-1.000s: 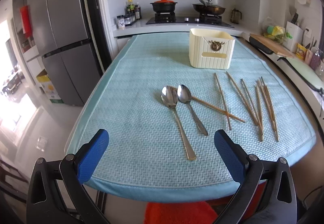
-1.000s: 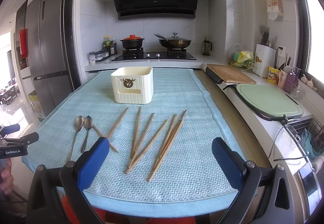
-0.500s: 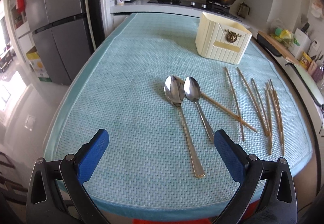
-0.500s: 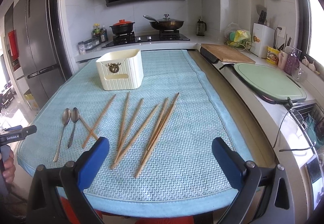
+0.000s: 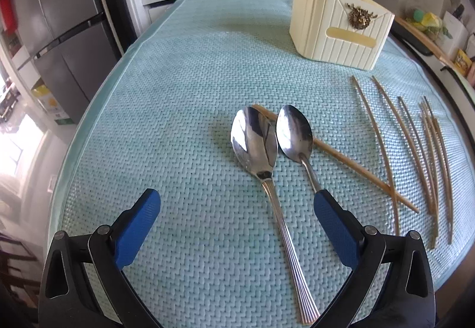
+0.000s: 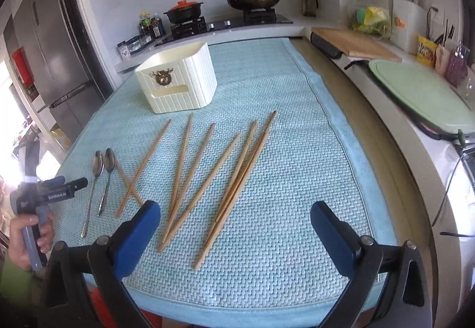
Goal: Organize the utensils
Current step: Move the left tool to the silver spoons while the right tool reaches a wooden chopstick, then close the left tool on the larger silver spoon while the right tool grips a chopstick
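Two steel spoons lie side by side on the blue mat: a larger one point(image 5: 255, 147) and a smaller one point(image 5: 295, 135), their bowls over one chopstick point(image 5: 341, 157). Several more wooden chopsticks point(image 5: 415, 150) lie to their right. A cream utensil holder point(image 5: 338, 28) stands behind. My left gripper point(image 5: 236, 203) is open, low over the mat, its jaws either side of the larger spoon's handle. My right gripper point(image 6: 234, 215) is open and empty above the near ends of the chopsticks point(image 6: 234, 176). The spoons point(image 6: 102, 164), the holder point(image 6: 178, 84) and the left gripper point(image 6: 47, 191) show in the right wrist view.
The blue mat point(image 5: 178, 90) covers the table; its front edge is just under both grippers. A counter with a green board point(image 6: 421, 93) and wooden board point(image 6: 353, 43) runs along the right. A stove with pots point(image 6: 225, 10) is behind, a fridge point(image 5: 59, 16) to the left.
Both grippers have moved forward and down over the mat. The left one has closed in on the spoons, the right one on the chopsticks. Both stay open.
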Demonstrator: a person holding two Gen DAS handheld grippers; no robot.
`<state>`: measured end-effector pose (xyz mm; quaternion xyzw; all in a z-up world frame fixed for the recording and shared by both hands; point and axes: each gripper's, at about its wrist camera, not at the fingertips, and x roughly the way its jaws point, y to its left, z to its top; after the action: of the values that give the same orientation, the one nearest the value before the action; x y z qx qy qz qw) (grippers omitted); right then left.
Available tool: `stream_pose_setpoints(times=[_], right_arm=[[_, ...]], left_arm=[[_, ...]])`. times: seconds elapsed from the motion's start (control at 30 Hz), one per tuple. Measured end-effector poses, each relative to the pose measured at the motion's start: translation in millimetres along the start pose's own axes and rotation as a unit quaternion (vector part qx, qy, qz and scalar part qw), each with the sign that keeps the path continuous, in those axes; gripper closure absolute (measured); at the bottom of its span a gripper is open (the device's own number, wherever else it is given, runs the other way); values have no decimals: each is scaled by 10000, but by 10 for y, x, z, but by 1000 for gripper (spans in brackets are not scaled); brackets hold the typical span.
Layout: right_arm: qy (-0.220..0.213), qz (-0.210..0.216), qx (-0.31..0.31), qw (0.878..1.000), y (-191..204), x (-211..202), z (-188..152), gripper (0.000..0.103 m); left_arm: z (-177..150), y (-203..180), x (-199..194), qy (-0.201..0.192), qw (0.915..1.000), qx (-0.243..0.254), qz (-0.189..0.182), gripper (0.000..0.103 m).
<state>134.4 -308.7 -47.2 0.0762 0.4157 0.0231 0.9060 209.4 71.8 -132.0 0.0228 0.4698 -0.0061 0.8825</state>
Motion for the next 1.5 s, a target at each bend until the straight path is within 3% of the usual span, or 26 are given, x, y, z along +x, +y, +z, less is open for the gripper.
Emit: stream_pose_setpoints(times=[0.07, 0.1, 0.2, 0.3, 0.4, 0.53, 0.67, 0.87, 0.97, 1.2, 1.5], right_arm=[[251, 108, 278, 9992, -170, 242, 164, 7], [401, 151, 430, 9982, -244, 379, 244, 23], [879, 322, 855, 9919, -408, 837, 452, 55], [1167, 228, 1045, 9874, -490, 1200, 580, 71], [1437, 258, 1109, 9830, -484, 1459, 624, 80], [1633, 241, 939, 9818, -360, 1631, 608, 83], [1805, 52, 697, 9811, -232, 1726, 550, 93], [1987, -308, 657, 9774, -139, 1751, 539, 93], [2035, -258, 732, 9760, -125, 1755, 535, 92], [1992, 326, 1148, 9727, -355, 1664, 477, 90], [2055, -38, 1002, 9735, -568, 1544, 517, 91]], left_arm=[[43, -17, 86, 32, 10000, 65, 68, 0], [57, -17, 127, 62, 9999, 79, 98, 0], [89, -8, 221, 158, 9998, 53, 109, 0], [104, 4, 241, 163, 9998, 19, 90, 0], [107, 16, 229, 127, 9999, -12, 87, 0], [123, 55, 251, 140, 9998, -54, 93, 0], [131, 84, 297, 179, 9998, -39, 96, 0], [183, 51, 435, 355, 9992, 117, 105, 0], [206, 41, 469, 395, 9990, 180, 123, 1], [229, 31, 486, 424, 9989, 213, 61, 1], [232, -110, 492, 475, 9984, 311, -5, 1]])
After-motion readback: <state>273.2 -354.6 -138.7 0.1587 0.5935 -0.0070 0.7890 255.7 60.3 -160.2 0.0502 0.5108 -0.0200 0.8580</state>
